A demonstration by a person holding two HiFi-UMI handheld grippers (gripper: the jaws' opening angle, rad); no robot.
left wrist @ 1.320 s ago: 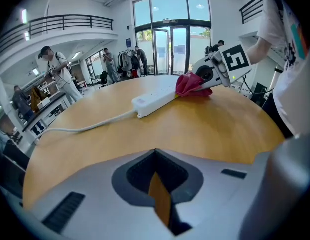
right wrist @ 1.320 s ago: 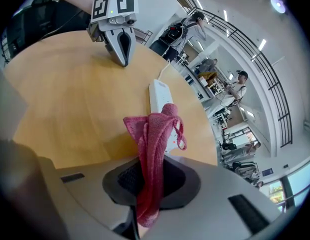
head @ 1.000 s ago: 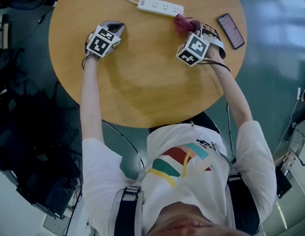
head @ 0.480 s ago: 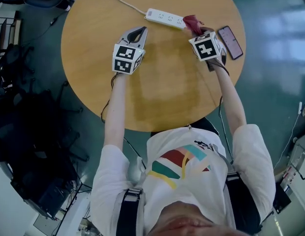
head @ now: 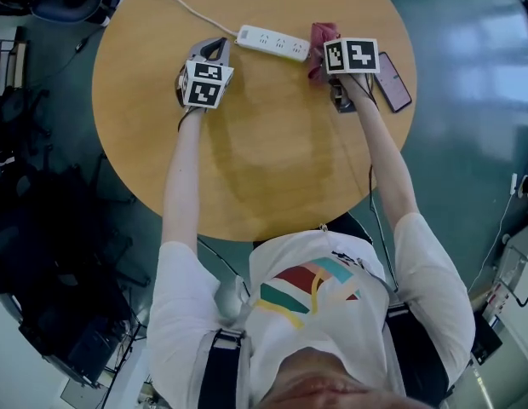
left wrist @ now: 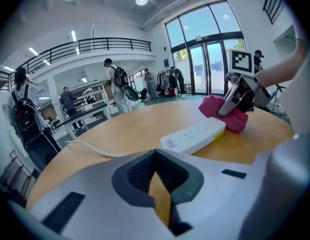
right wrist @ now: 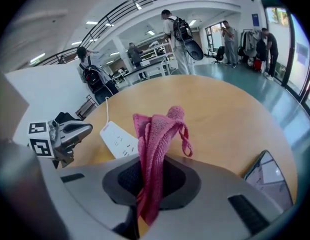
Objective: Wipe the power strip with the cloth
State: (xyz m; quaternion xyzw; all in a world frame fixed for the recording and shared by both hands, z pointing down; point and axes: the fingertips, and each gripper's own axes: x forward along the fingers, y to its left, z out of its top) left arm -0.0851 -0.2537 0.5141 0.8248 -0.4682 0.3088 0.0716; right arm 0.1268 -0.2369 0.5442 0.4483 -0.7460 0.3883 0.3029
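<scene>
A white power strip (head: 273,43) lies at the far side of the round wooden table (head: 264,160), its cord running off to the left. It shows too in the left gripper view as the power strip (left wrist: 194,136) and in the right gripper view as the power strip (right wrist: 117,139). My right gripper (head: 322,48) is shut on a pink cloth (head: 320,38) just right of the strip's right end; the cloth (right wrist: 156,149) sticks up from between the jaws. My left gripper (head: 215,49) is shut and empty, just left of the strip's left end.
A smartphone (head: 392,81) lies on the table right of my right hand, also seen as the phone (right wrist: 269,176). Dark chairs and bags (head: 43,228) stand on the floor to the left. People walk in the hall beyond the table.
Both grippers have moved farther up the table toward the power strip. The left one went from mid-table to the strip's left end; the right one carried the cloth to the strip's right end.
</scene>
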